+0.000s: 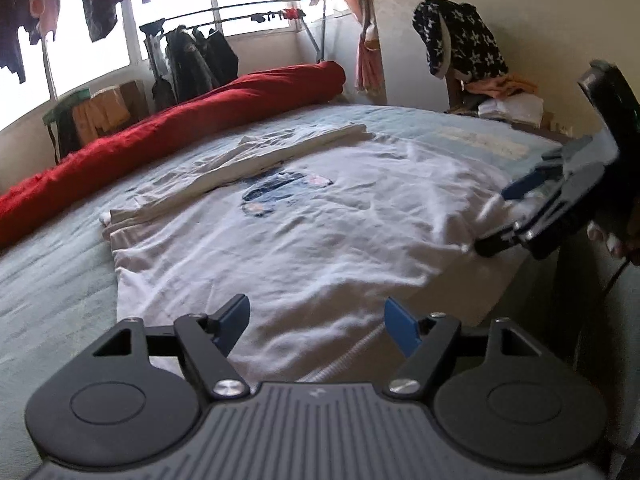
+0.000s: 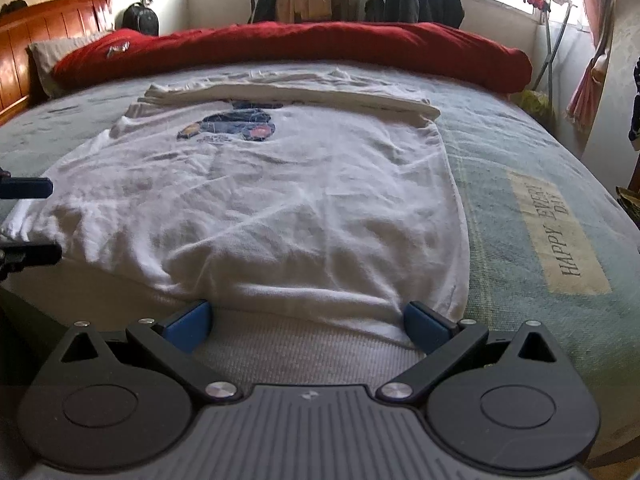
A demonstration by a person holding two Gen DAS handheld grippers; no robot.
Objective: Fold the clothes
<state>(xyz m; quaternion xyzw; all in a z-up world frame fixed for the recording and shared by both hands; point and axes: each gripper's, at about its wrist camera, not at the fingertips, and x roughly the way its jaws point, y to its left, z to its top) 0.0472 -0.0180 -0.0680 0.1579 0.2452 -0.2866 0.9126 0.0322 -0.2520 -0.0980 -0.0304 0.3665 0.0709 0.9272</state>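
While both pairs of blue fingers stand spread wide with nothing between them, the right gripper point(image 2: 308, 326) sits at the near edge of the bed, its tips just at the hanging border of the white T-shirt point(image 2: 256, 200), and the left gripper point(image 1: 316, 326) hovers low over the cloth near another edge of it; the right tool also shows from the left wrist view, jaws apart, at the shirt's side edge. The shirt lies spread flat, print upward, on the grey-green bedcover point(image 2: 520, 152), with its far side already turned over into a long narrow fold point(image 2: 288, 94) along the red rolled blanket point(image 2: 320, 46). It looks a light, limp cotton piece, creased and ready to sag or bunch wherever it is not held, so a pinch at one spot would probably drag the rest askew. The likely good holds are the two ends of the near edge, one gripper each, pinching both layers well in from the border so the soft knit does not slip out when lifted across
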